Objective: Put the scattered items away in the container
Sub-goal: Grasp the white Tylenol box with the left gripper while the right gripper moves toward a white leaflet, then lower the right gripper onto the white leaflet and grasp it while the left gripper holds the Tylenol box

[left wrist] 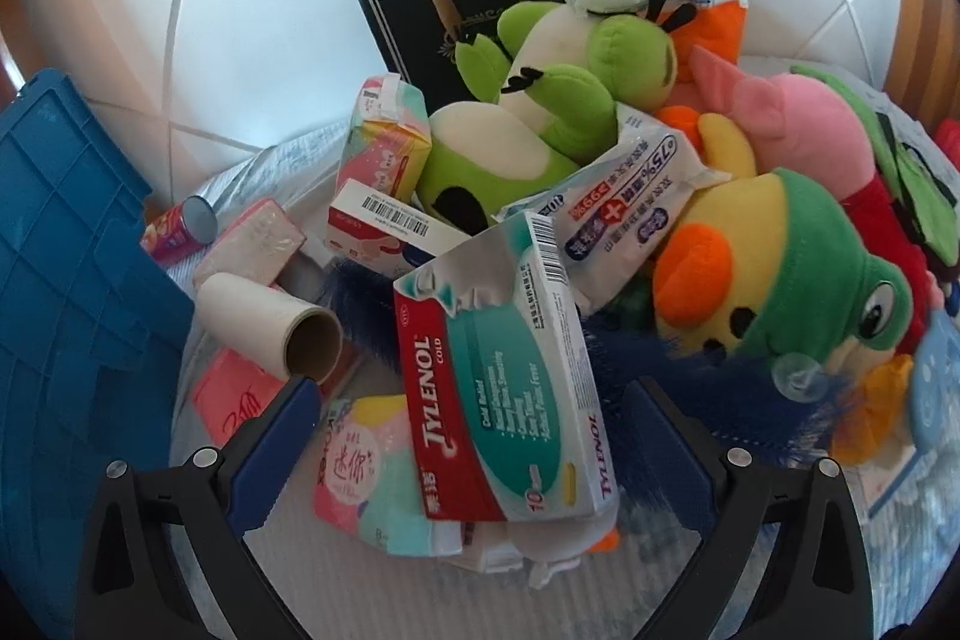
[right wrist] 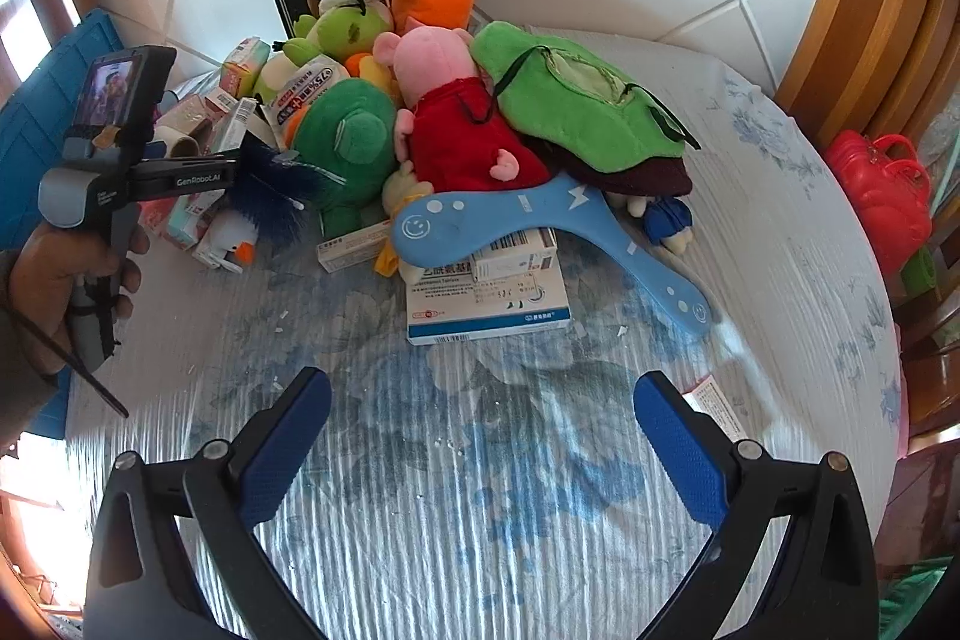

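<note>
Through my left wrist camera, my left gripper (left wrist: 468, 412) is spread wide, its 2 blue pads apart, gripping nothing. Between them stands a torn Tylenol box (left wrist: 510, 388), tilted, resting on a pastel tissue pack (left wrist: 372, 472); I cannot tell whether either pad touches the box. A cardboard tube (left wrist: 270, 328) lies just beside my left pad, its open end toward me. Behind the box sit a wet-wipe pack (left wrist: 630, 202), a green and white plush (left wrist: 540, 112) and a green-headed plush (left wrist: 780, 274) with orange cheeks. A black box (left wrist: 420, 10) stands upright at the back. The blue container (left wrist: 66, 244) is at the far left edge, beside the pile, with a small can (left wrist: 180, 226) lying next to it.

Through my right wrist camera, my right gripper (right wrist: 480, 430) is also released, jaws wide, over the bare floral tablecloth (right wrist: 456, 490). Ahead lies a blue boomerang (right wrist: 510, 226) across a white medicine box (right wrist: 486, 304). Beyond it are a pink pig plush (right wrist: 444, 100) in red and a green cloth piece (right wrist: 576, 100). At left, my hand (right wrist: 54, 280) holds the other gripper's handle beside the pile. The blue container shows only as a sliver at the left, behind that handle.
</note>
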The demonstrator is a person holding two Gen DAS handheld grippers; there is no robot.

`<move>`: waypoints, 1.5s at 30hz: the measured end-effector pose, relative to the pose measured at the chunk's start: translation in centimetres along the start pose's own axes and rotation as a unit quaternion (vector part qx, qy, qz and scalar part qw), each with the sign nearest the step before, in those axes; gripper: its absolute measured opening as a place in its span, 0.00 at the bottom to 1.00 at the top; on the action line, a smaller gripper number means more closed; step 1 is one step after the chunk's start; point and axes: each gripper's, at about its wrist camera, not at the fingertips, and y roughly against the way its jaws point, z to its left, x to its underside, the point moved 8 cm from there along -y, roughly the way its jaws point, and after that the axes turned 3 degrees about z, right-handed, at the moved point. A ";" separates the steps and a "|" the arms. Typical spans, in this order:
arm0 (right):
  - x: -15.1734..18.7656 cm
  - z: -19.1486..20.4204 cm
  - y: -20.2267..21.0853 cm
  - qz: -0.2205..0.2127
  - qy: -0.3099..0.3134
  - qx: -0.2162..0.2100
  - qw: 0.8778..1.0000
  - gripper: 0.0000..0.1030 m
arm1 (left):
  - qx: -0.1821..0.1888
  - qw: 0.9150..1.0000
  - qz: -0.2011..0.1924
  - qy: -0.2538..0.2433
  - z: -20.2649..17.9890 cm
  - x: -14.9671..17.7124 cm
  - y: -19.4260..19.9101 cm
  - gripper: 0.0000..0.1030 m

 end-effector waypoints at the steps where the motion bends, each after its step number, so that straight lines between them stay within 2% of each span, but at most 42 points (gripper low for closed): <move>1: 0.1 -0.3 -0.1 0.001 -0.003 0.001 1.000 1.00 | -0.003 1.000 0.005 -0.002 0.0 -0.1 -0.4 0.99; 2: 0.2 -0.5 -0.2 0.003 -0.006 0.002 1.000 1.00 | -0.010 1.000 0.009 -0.007 0.0 -0.1 -0.7 0.97; 4: 0.4 -0.8 -0.3 0.005 -0.011 0.004 1.000 1.00 | -0.014 1.000 0.019 -0.008 0.1 0.0 -1.1 0.80; 5: 0.4 -1.0 -0.3 0.006 -0.013 0.004 1.000 1.00 | -0.004 1.000 0.026 -0.006 0.2 0.2 -1.2 0.57; 6: 0.4 -1.1 -0.4 0.006 -0.015 0.004 1.000 1.00 | 0.001 1.000 0.029 -0.002 0.2 0.4 -1.2 0.40; 12: 0.0 -0.8 -0.6 0.004 -0.014 0.001 1.000 1.00 | 0.016 0.999 0.032 0.021 1.6 1.4 -0.5 0.18; 19: 0.0 -1.7 -0.7 -0.003 -0.006 0.016 1.000 1.00 | 0.029 0.999 0.010 0.020 2.2 2.2 2.2 0.17; 26: 0.9 -6.9 -1.8 -0.004 -0.022 0.031 0.999 1.00 | 0.046 0.999 -0.006 0.028 2.1 2.9 5.2 0.17; 35: 4.1 -13.6 -6.4 0.039 0.008 0.029 0.999 1.00 | 0.057 0.997 -0.030 0.051 1.3 3.5 9.7 0.17; 45: 4.6 -14.5 -8.2 0.059 0.040 0.002 0.997 1.00 | 0.063 0.994 -0.029 0.079 0.2 5.6 12.8 0.18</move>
